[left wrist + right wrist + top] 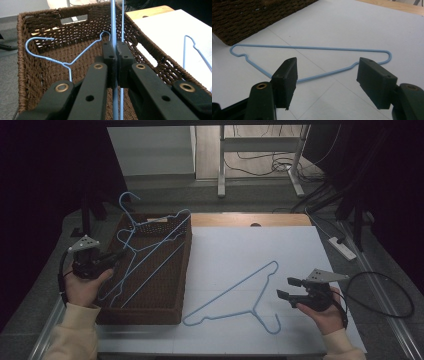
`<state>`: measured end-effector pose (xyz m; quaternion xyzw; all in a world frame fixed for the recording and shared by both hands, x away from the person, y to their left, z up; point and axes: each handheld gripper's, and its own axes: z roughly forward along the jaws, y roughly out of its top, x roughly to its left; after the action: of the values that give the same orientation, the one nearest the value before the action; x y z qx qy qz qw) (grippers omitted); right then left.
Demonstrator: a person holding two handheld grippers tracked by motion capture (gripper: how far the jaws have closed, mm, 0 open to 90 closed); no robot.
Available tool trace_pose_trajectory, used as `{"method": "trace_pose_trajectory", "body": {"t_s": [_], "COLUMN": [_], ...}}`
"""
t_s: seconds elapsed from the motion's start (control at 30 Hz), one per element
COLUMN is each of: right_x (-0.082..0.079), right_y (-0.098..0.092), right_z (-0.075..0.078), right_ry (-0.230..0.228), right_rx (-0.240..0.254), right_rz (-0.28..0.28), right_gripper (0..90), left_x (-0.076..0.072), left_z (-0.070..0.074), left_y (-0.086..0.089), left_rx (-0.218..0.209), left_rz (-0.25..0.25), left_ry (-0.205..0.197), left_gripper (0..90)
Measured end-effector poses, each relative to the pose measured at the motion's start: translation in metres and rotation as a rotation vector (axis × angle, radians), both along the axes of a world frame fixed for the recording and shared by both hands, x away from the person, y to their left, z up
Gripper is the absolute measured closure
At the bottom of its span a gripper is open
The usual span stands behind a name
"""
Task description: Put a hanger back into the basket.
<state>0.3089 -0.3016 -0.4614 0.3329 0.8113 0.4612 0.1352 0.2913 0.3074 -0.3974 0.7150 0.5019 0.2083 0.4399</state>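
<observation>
Left gripper view first: my left gripper (116, 53) is clenched on the wire of a blue hanger (113, 25), its pads pinched tight around that thin rod over the wicker basket (27, 62). I read this as the loading step, hanger going into the basket at the desk's left edge. Another hanger (62, 53) already lies inside, hook toward the basket's far wall. On the high view, my held hanger leans on the basket, hook (127, 200) poking up past the far left corner, long bar running diagonally back toward my left hand (87, 285). Next I'd lower it flat and let go. My right gripper (327, 82) is released, jaws wide, hovering over the loose hanger (312, 47) on the white desk (362, 25). That one's long axis runs diagonally, hook (272, 322) toward the near edge.
</observation>
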Motion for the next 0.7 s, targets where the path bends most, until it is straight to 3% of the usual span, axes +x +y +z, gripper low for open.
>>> {"method": "trace_pose_trajectory", "body": {"t_s": [0.27,0.7], "right_x": [0.000,0.000], "right_y": [0.001,0.003], "right_z": [-0.001,-0.002], "right_ry": [0.001,0.003], "right_rx": [-0.011,-0.018], "right_rz": [0.001,0.006], "right_gripper": [33.5,33.3], "left_x": [0.006,0.016], "left_z": [-0.006,-0.015], "left_y": [0.003,-0.001], "left_rx": [0.017,0.032], "left_rz": [0.019,0.010], "left_ry": [0.017,0.064], "left_gripper": [87.0,87.0]}}
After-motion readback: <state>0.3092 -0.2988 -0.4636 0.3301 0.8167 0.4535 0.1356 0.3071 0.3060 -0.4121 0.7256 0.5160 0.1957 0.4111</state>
